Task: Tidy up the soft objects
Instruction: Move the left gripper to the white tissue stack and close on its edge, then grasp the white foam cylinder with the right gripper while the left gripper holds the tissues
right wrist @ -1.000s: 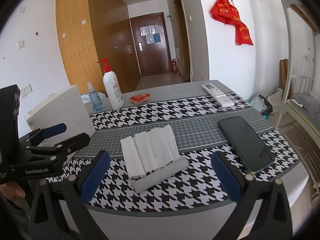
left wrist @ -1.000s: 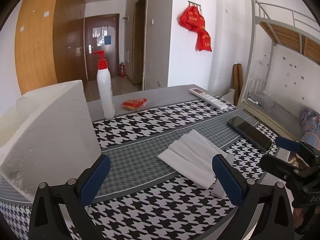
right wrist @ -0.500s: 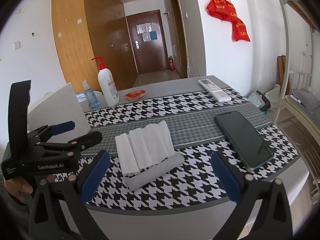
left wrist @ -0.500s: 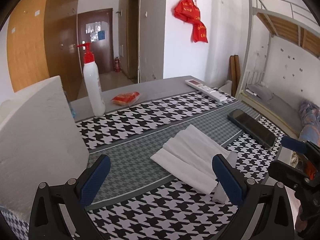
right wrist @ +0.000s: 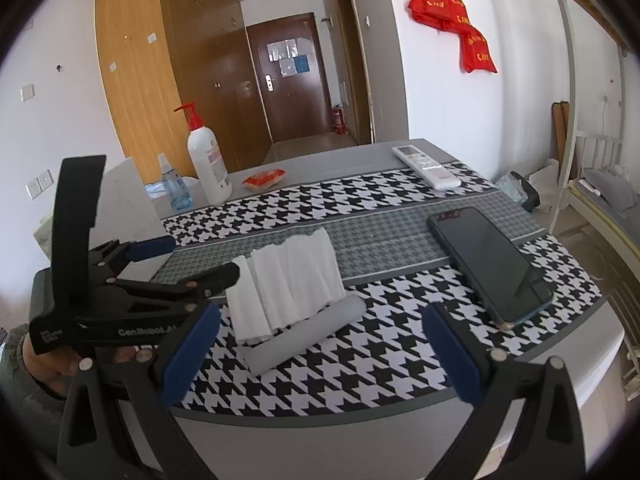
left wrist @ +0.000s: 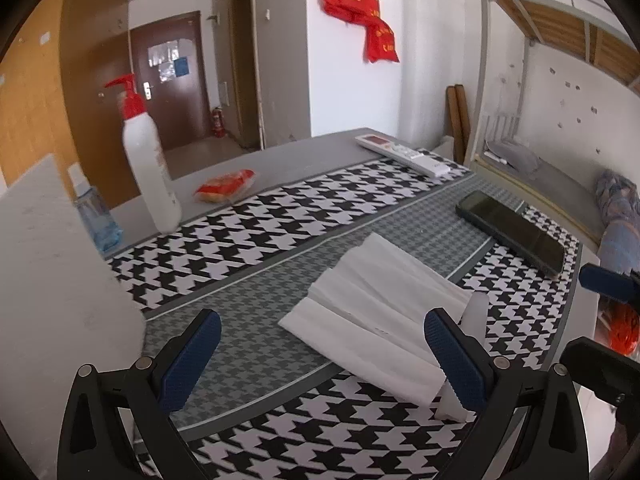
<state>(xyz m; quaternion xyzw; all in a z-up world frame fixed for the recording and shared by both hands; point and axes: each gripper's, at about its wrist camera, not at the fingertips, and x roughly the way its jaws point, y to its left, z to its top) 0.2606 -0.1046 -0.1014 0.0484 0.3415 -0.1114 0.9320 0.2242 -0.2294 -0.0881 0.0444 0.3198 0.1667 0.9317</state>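
Both grippers (jaws wide) near folded tissues (right wrist: 290,276)

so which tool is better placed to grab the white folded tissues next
Left, probably. The left tool is open and already low beside the folded tissues, its fingers nearly bracketing them. The right tool is open too, but sits back at the table edge.

My left gripper (right wrist: 192,258) is a black plastic frame with silver screws, blue textured finger pads (left wrist: 191,362), a tall black upright block and white "GenRobot" lettering along its side. The right gripper (right wrist: 320,356) matches it: black arms, silver screws, blue pads. A grey-green knitted sleeve (right wrist: 16,360) covers my left wrist.
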